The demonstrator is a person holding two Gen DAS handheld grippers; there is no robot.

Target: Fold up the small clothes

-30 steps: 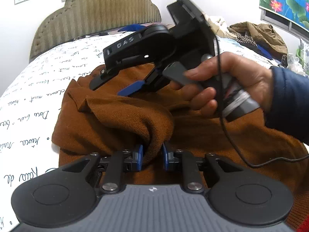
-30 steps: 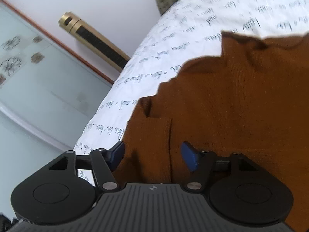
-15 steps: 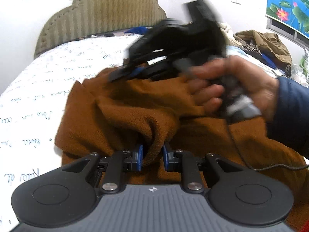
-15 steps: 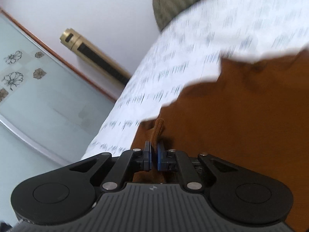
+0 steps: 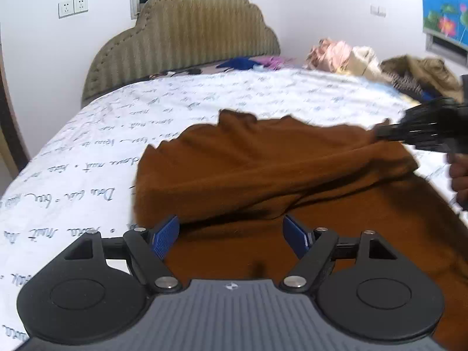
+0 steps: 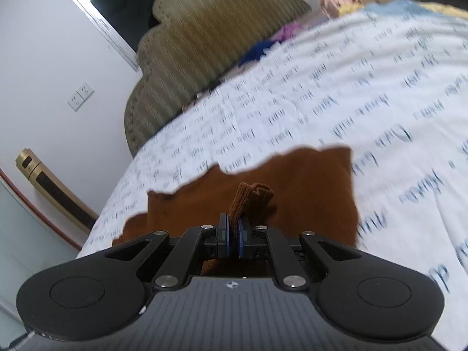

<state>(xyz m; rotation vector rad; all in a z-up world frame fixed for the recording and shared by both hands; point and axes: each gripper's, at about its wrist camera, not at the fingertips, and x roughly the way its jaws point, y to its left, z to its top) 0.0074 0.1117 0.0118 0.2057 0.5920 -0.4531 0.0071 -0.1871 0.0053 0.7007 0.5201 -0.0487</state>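
Observation:
A brown knit garment (image 5: 263,169) lies on the white bedsheet with script print (image 5: 87,161). In the left wrist view my left gripper (image 5: 232,235) is open, its blue pads on either side of the garment's near part, with a folded-over layer just ahead of them. My right gripper (image 5: 389,134) shows at the right edge, blurred, holding the garment's far right corner. In the right wrist view the right gripper (image 6: 233,232) is shut on a ribbed edge of the brown garment (image 6: 248,196), which sticks up between the pads.
An olive padded headboard (image 5: 187,29) stands at the bed's far end. A heap of other clothes (image 5: 365,58) lies at the far right of the bed. Wall sockets (image 5: 73,5) are on the left wall. A gold cylinder (image 6: 49,187) leans by the wall.
My left gripper has let go of the brown fold and opened. My right gripper shut on the garment's ribbed edge and pulled it out to the right, spreading the layer.

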